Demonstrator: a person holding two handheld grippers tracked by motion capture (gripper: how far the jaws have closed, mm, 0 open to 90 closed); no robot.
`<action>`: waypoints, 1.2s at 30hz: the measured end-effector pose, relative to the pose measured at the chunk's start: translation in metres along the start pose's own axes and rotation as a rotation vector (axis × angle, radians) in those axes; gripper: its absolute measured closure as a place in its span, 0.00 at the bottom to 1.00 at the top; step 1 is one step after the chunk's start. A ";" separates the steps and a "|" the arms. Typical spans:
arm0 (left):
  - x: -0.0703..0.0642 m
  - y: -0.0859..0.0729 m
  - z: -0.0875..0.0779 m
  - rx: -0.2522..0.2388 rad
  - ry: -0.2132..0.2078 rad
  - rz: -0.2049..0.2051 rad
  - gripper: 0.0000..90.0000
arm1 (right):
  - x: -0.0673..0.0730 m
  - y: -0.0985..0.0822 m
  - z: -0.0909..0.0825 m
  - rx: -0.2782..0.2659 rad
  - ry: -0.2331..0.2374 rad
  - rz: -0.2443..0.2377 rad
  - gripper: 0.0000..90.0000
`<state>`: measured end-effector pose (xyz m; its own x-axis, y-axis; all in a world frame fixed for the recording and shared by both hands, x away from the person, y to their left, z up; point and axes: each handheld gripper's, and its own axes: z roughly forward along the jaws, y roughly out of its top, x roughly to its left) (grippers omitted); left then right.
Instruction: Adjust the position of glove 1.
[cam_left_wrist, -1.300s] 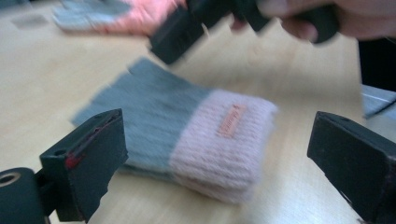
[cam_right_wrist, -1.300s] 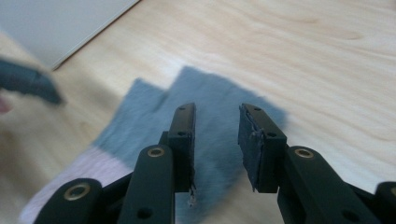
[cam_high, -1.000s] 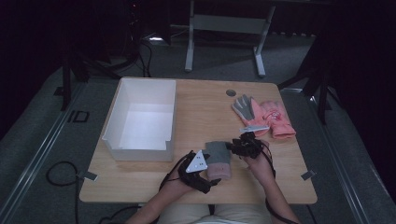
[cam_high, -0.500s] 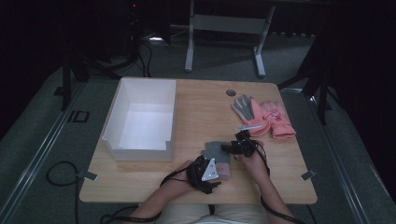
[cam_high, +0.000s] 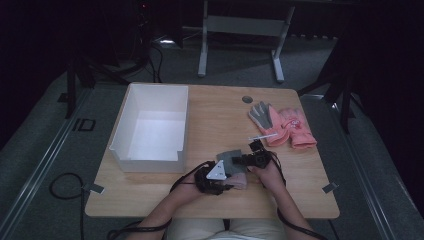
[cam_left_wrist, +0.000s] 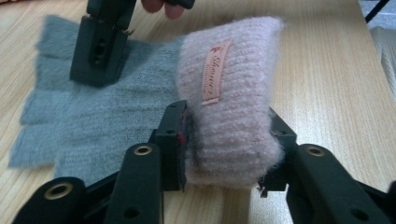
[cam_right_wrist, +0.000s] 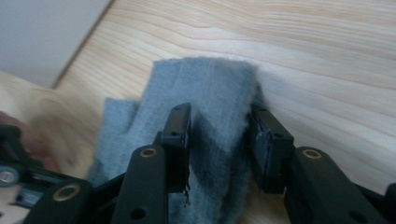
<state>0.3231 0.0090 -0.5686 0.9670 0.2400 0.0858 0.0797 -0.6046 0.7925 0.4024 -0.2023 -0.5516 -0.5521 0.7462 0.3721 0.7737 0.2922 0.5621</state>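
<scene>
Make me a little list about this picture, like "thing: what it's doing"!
glove in hand: grey fingers, pink cuff, lying flat on the table
left tool: squeezing the pink cuff; its jaws have just been closing
right tool: jaws around the grey fingers; they have just been closing too
other gloves: lying at the far right of the table
white box: open, on the left

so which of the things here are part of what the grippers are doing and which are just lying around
In the job:
- grey knitted glove with a pink ribbed cuff
- left gripper, jaws just closing, clamped on the pink cuff
- right gripper, jaws just closing, pinching the grey finger end

Lying about:
- white open box
- second grey and pink glove pair
- wooden table
</scene>
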 end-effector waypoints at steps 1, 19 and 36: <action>0.001 0.000 0.000 -0.001 -0.005 -0.003 0.68 | 0.001 0.001 0.002 0.006 0.017 0.003 0.73; 0.000 0.010 -0.018 0.021 0.004 -0.023 0.76 | 0.020 0.005 -0.017 -0.075 0.060 -0.039 0.82; 0.000 0.070 -0.065 0.042 0.030 0.088 0.76 | 0.043 0.027 -0.076 -0.195 0.089 -0.080 0.82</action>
<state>0.3132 0.0157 -0.4741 0.9630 0.2071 0.1726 0.0056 -0.6556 0.7551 0.3757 -0.2085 -0.4645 -0.6410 0.6672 0.3795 0.6565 0.2204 0.7214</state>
